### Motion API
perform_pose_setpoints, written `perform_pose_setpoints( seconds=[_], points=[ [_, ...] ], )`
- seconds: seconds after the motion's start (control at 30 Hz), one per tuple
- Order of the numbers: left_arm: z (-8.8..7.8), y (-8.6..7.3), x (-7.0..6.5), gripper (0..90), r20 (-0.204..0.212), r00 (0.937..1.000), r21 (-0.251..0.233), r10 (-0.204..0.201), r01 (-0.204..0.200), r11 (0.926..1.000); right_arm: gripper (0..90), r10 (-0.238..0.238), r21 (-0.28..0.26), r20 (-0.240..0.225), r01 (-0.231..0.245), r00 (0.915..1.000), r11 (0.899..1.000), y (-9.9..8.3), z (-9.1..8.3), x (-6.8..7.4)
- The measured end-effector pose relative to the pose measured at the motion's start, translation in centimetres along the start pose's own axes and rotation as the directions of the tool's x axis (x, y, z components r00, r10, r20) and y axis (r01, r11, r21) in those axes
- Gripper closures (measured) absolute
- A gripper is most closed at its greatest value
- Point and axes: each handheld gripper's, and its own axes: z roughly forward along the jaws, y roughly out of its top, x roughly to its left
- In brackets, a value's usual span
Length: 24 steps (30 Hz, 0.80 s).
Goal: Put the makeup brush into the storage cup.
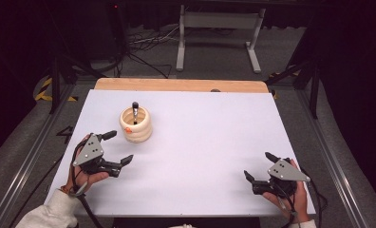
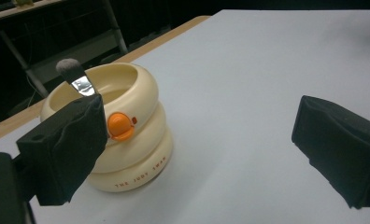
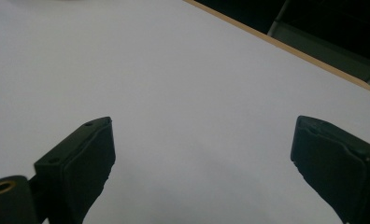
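Observation:
A cream ringed holder with an orange beak-like knob stands on the white table, left of centre. A makeup brush with a silver ferrule stands upright inside it, its grey tip poking out. My left gripper rests open just below and left of the holder, which sits by its left jaw in the left gripper view. At the table's front right, my right gripper is open over bare table, nothing between its jaws.
A wooden strip runs along the table's far edge. Beyond it stand a grey metal frame and loose cables on the floor. Metal rails flank the table on both sides.

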Motion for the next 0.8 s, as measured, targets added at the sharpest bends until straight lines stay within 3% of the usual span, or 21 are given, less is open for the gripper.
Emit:
perform_pose_setpoints(
  seconds=[0.8],
  points=[
    [1.3,-1.6,-2.7,5.3,0.115,0.9929,0.048,-0.029,0.023,0.9986,5.9,-0.029,0.001,-0.032,0.029,0.9991,1.000,0.0,1.4,1.9]
  ],
)
